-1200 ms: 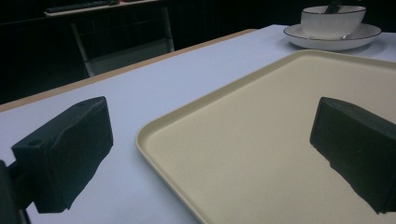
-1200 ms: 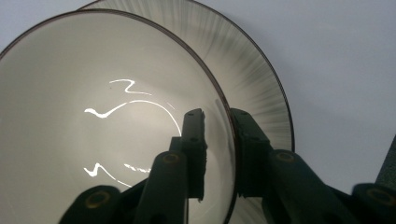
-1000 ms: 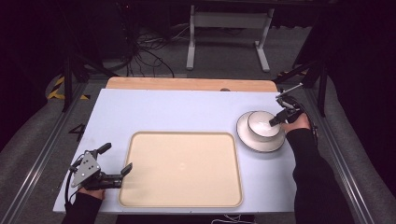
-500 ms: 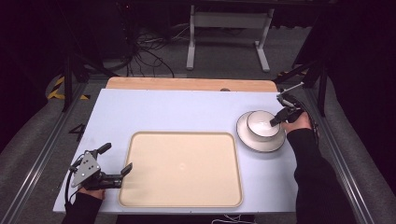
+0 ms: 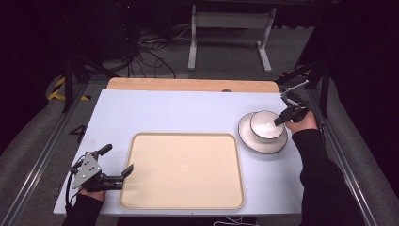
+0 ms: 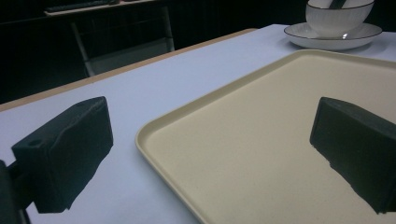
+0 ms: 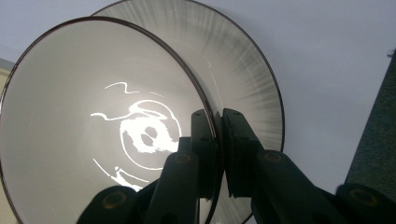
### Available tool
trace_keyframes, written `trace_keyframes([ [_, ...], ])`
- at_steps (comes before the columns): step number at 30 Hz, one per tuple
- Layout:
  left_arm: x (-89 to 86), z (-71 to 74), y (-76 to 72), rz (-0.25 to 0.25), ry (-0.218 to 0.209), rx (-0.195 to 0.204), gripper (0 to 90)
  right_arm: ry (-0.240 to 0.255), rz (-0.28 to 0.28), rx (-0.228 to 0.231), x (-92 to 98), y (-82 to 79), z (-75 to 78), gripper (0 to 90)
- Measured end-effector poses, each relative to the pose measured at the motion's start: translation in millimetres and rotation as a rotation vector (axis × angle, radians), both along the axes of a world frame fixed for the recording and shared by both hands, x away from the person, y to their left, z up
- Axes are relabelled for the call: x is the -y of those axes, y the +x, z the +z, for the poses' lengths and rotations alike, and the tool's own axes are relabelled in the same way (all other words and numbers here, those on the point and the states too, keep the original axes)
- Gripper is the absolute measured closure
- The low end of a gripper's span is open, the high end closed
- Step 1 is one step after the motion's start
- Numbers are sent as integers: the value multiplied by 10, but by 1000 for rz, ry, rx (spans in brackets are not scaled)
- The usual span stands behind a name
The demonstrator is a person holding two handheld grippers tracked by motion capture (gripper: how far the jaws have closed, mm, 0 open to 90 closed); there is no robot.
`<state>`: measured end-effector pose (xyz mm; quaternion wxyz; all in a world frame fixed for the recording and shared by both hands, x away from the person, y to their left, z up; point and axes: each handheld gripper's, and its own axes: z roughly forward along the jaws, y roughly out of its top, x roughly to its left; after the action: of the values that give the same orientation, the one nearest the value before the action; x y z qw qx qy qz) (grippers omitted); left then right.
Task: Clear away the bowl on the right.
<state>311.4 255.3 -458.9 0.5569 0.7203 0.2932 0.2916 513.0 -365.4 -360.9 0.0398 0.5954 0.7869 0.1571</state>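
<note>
At the table's right side, my right gripper (image 5: pixel 282 118) pinches the near rim of the white bowl (image 5: pixel 265 126), one jaw inside and one outside the wall, a hold suited to lifting it off the plate (image 5: pixel 256 145) beneath it. My left gripper (image 5: pixel 110 165) waits with jaws wide and empty at the beige tray's (image 5: pixel 183 202) left edge, seemingly ready to steady it.
</note>
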Motion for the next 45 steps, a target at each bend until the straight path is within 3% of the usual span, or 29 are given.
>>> trace_keyframes([
  [10, 0, -1, -1, 0, -4, 0, 2, -35, 35, 18, -82, -72, 212, 834],
  [16, 1, 0, 0, 0, -1, 1, 2, -9, 39, 28, -104, -119, 330, 834],
  [31, -4, 2, 2, -1, 6, -1, 2, -11, 87, 52, -206, -236, 528, 833],
  [45, -4, 2, 2, -1, 6, 1, 2, -1, 169, 63, -527, -334, 634, 833],
])
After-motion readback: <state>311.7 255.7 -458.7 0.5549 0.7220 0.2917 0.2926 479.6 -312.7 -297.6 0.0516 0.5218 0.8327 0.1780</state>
